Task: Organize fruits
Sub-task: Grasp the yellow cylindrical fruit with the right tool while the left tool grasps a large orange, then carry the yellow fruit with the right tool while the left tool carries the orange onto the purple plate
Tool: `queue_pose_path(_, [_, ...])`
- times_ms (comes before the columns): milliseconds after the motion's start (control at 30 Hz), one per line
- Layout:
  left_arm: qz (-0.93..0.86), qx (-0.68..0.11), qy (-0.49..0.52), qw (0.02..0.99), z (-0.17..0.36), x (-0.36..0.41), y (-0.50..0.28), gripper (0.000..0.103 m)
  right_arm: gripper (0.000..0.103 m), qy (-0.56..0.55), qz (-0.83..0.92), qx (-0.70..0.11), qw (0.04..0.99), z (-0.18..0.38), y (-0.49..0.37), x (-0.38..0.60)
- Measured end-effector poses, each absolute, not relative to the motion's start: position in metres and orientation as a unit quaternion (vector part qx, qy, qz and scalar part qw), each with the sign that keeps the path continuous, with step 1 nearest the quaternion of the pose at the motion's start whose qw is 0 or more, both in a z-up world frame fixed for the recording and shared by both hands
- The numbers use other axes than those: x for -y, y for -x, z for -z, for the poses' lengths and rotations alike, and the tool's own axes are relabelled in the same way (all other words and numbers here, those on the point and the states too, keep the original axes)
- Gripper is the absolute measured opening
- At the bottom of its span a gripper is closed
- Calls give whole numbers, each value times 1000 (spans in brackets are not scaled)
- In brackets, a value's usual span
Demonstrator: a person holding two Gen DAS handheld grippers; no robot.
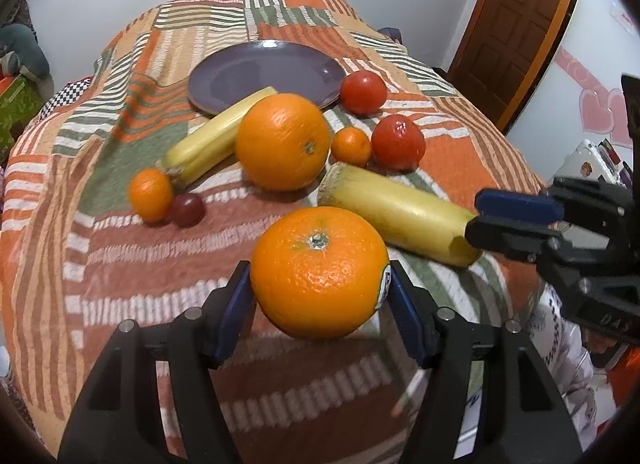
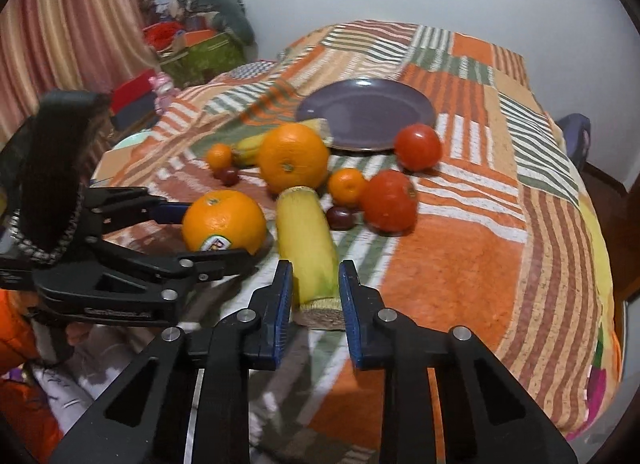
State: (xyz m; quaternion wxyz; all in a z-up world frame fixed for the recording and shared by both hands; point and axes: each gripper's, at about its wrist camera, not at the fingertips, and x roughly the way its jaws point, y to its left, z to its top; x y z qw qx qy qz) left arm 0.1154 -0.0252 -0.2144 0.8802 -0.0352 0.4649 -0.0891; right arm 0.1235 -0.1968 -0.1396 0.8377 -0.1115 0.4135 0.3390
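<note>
My left gripper (image 1: 320,288) is shut on a large orange (image 1: 318,272) with a sticker, held just above the cloth; the orange shows in the right wrist view (image 2: 224,221) too. My right gripper (image 2: 316,288) has its pads on both sides of the near end of a yellow banana (image 2: 306,242), which lies on the cloth; this banana also shows in the left wrist view (image 1: 396,213). A purple plate (image 1: 266,73) sits empty at the back. A second large orange (image 1: 282,141), another banana (image 1: 212,137), two tomatoes (image 1: 398,141), two small oranges (image 1: 151,195) and a grape (image 1: 188,208) lie between.
A patchwork cloth (image 2: 460,256) covers the round table and drops off at its edges. A second grape (image 2: 341,218) lies beside the near tomato. A brown door (image 1: 520,19) is at the right, and boxes and clutter (image 2: 192,47) stand by the curtain at the left.
</note>
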Motion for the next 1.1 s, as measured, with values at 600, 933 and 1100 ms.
queue_pose_path(600, [87, -462, 46, 881, 220, 16, -128, 66, 38, 166, -356, -469, 791, 182, -169, 151])
queue_pose_path(933, [78, -444, 41, 892, 208, 13, -128, 65, 36, 115, -353, -452, 811, 163, -156, 163])
queue_pose_path(1100, [68, -417, 45, 905, 186, 3, -126, 65, 36, 99, -347, -423, 831, 138, -154, 169])
